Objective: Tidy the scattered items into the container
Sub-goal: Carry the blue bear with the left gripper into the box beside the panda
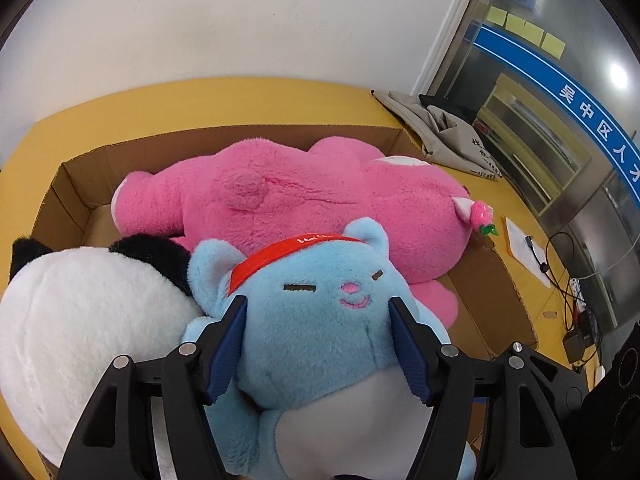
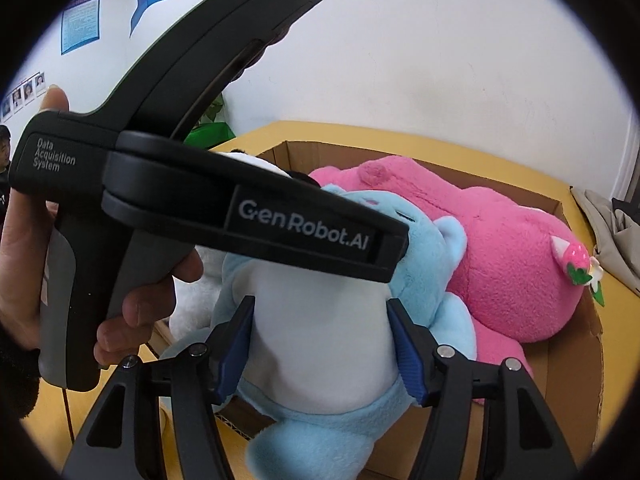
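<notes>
A blue plush cat (image 1: 320, 320) with a red headband is held over the near part of the cardboard box (image 1: 72, 184). My left gripper (image 1: 318, 338) is shut on its head, the pads pressing into its cheeks. My right gripper (image 2: 320, 340) is shut on its white belly (image 2: 320, 328). A big pink plush (image 1: 304, 204) lies in the box behind it, also seen in the right wrist view (image 2: 500, 248). A black-and-white plush (image 1: 88, 320) lies at the box's left. The left gripper's body (image 2: 200, 184) hides part of the right wrist view.
The box (image 2: 576, 340) stands on a yellow table (image 1: 240, 100) against a white wall. A grey cloth bag (image 1: 448, 136), a paper sheet (image 1: 524, 248) and cables (image 1: 568, 280) lie on the table to the right. A glass door stands beyond.
</notes>
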A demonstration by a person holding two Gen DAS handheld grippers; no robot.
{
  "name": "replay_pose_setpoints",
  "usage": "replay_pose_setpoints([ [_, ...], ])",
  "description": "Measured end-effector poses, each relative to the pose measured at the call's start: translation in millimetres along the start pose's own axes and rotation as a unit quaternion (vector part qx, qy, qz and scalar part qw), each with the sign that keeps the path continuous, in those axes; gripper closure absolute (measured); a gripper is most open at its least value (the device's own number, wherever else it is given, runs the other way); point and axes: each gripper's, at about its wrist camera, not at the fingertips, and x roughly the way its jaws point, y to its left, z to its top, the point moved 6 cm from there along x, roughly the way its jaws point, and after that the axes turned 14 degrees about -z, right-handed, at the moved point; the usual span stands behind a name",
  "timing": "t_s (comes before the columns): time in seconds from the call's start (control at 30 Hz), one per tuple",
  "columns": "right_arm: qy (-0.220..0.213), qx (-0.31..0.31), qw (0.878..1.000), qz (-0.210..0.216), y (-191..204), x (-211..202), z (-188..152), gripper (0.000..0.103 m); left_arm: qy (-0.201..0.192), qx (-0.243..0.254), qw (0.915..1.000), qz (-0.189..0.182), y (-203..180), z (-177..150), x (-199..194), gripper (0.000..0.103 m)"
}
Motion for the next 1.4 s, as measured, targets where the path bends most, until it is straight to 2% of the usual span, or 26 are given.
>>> replay_pose_setpoints([
  [0.13,0.015,-0.012,1.000,-0.014,8,-1,-8,0.038,0.015,-0.001,0.9999,0.001,2,-2,5,0.028],
  [0.23,0.035,-0.011,0.999,-0.020,10,0,-11,0.030,0.022,-0.005,0.9997,-0.004,3,-3,5,0.026],
  [0.27,0.044,-0.007,0.999,-0.020,10,0,-12,0.026,0.024,-0.008,0.9996,-0.008,3,-3,5,0.026],
  [0.37,0.071,0.016,0.997,0.000,5,-7,-13,0.023,0.027,-0.007,0.9995,-0.015,3,-1,4,0.025],
  [0.47,0.081,0.028,0.996,0.030,0,-32,-4,0.023,0.026,-0.017,0.9993,-0.022,6,1,2,0.024],
  [0.5,0.082,0.014,0.996,0.029,0,-38,-3,0.026,0.026,-0.019,0.9992,-0.025,6,1,2,0.024],
  [0.53,0.090,-0.002,0.996,0.022,-2,-39,-4,0.034,0.027,-0.019,0.9992,-0.024,6,1,3,0.024],
  [0.6,0.121,-0.004,0.992,0.033,-3,-32,-12,0.035,0.029,-0.013,0.9993,-0.018,4,0,5,0.024],
  [0.67,0.132,-0.001,0.991,0.034,-53,5,1,0.035,0.031,-0.008,0.9994,-0.011,4,-3,6,0.024],
  [0.7,0.135,0.000,0.990,0.033,-65,19,9,0.035,0.030,-0.007,0.9995,-0.011,4,-4,6,0.024],
  [0.9,0.144,-0.001,0.989,0.024,-58,26,10,0.035,0.034,-0.001,0.9994,-0.009,3,-5,8,0.023],
  [0.97,0.148,-0.009,0.989,0.016,-70,55,15,0.035,0.040,0.006,0.9992,-0.006,1,-7,11,0.022],
  [1.03,0.167,-0.033,0.985,-0.007,-74,86,2,0.036,0.044,0.017,0.9989,-0.001,-1,-10,13,0.022],
  [1.13,0.151,-0.003,0.989,-0.002,-76,89,-2,0.035,0.029,0.018,0.9994,-0.003,-2,-8,9,0.022],
  [1.4,0.124,0.053,0.991,0.023,-80,90,-10,0.032,0.025,0.020,0.9994,-0.009,-2,-9,10,0.022],
])
